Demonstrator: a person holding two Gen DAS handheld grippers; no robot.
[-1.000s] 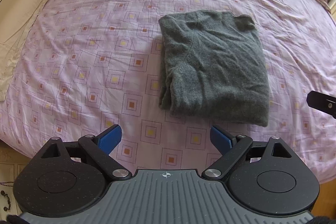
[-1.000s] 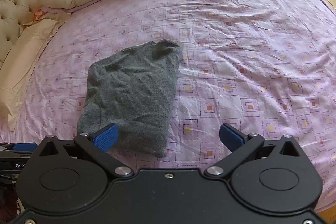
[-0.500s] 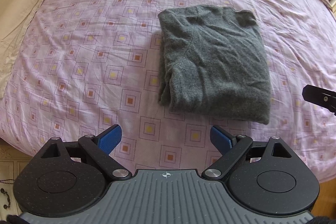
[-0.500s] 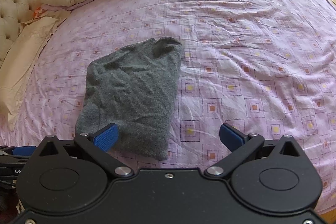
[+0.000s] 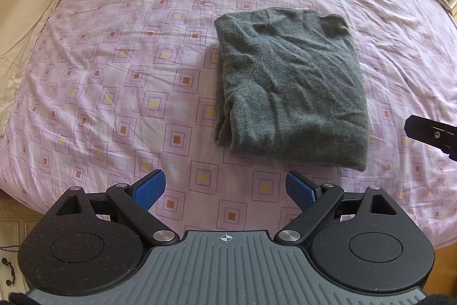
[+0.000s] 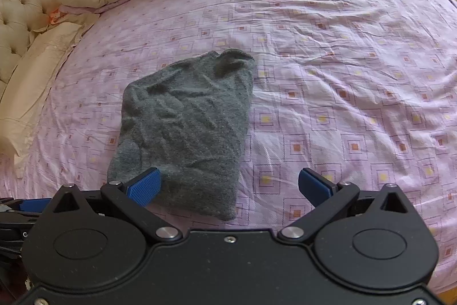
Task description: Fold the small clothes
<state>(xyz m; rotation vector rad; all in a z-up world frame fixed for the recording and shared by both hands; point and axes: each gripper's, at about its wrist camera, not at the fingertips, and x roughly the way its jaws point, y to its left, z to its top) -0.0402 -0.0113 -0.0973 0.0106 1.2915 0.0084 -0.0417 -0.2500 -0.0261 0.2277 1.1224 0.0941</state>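
**Op A:** Left wrist view first: my left claw (image 5: 225,186) has its blue pads spread wide apart with nothing between them, only bed sheet (image 5: 120,82) underneath. The grey sweater (image 5: 288,85) lies ahead of that claw and off to its right, folded into a compact block, its near hem just beyond the right pad.

**Op B:** And on the right wrist view?

**Op A:** My right claw (image 6: 230,186) is spread apart and empty as well. The sweater (image 6: 185,127) sits ahead and to its left, with its near edge running behind the left pad. I can't tell whether that pad touches the cloth or just hovers over it.

**Op B:** What changed over the last second?

**Op A:** Very little. Both claws were already apart and have stayed so. The left one has shifted a touch, so the sweater reads slightly nearer in its view. The sweater's outline looks the same as before.

**Op B:** Meaning?

**Op A:** I'd judge this garment's folding is done or nearly so, and I'm either backing off or lining up one more tuck. The loose layered edge on the side facing the left claw looks the likeliest to spring open if disturbed.
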